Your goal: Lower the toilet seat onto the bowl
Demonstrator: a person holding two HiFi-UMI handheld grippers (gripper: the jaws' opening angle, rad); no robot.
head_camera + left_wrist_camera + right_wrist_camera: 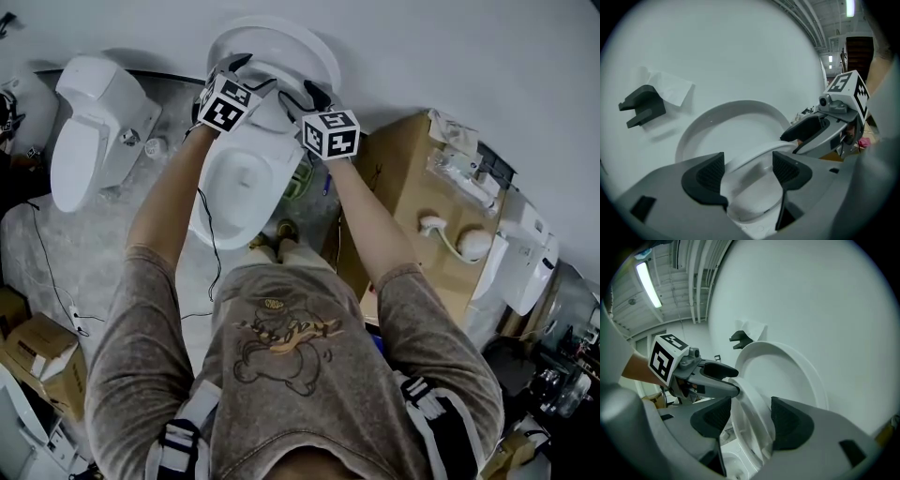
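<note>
A white toilet stands against the wall, its lid (pixel 281 37) upright and its bowl (pixel 246 178) open below. The toilet seat (pixel 272 101) is tilted away from the lid, partway between upright and flat. My left gripper (pixel 240 71) is shut on the seat's left edge, my right gripper (pixel 305 94) on its right edge. In the left gripper view the seat ring (pixel 754 152) runs between the pads of the left gripper (pixel 749 171), with the right gripper (pixel 799 136) across from it. In the right gripper view the seat (pixel 747 399) fills the gap of the right gripper (pixel 749 420).
A second white toilet (pixel 94 122) stands to the left. A cardboard box (pixel 403 178) with fittings sits on the right, and another white fixture (pixel 525 253) beyond it. Cables (pixel 47 272) trail over the floor. A black bracket (pixel 642 105) is fixed to the wall.
</note>
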